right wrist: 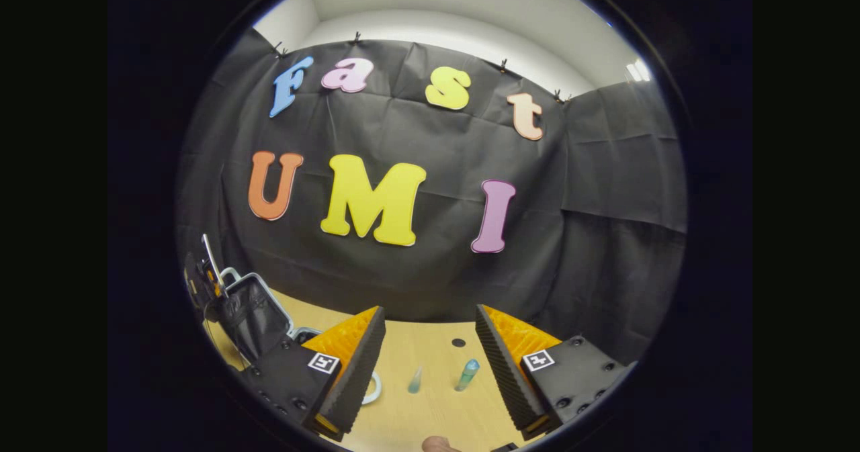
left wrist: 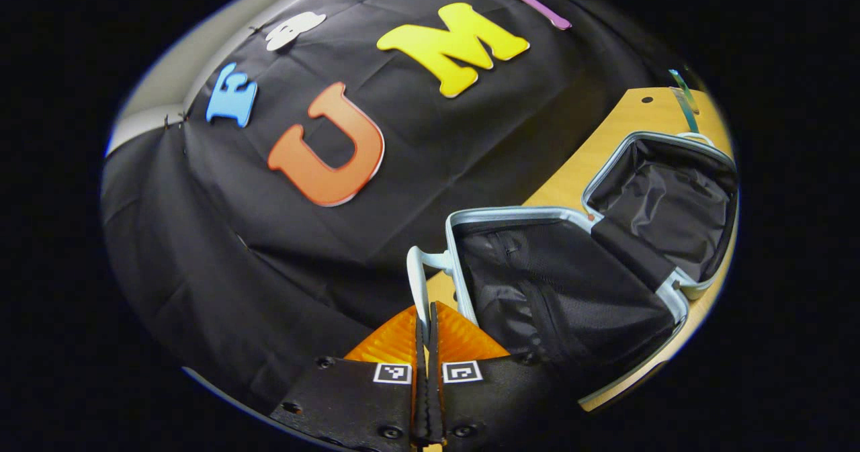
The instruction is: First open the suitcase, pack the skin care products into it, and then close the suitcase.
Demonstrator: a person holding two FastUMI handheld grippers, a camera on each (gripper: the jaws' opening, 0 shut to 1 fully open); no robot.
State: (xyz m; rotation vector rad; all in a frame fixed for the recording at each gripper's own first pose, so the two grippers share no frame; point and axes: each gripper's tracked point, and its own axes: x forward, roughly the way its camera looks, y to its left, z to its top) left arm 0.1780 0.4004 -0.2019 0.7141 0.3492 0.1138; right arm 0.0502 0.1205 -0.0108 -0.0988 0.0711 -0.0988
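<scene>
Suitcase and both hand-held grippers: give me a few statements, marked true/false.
1. The suitcase lies open on the wooden table. True.
2. The left hand-held gripper stands wide open, clear of everything. False: its fingers are closed on the suitcase's pale handle.
3. The right hand-held gripper is open with nothing between its fingers. True.
4. Both skin care tubes are already packed in the suitcase. False: the small tube and the teal-capped tube lie on the table in the right gripper view, and the dark lining shows nothing packed.
5. The suitcase lining is bright red. False: it is black.
</scene>
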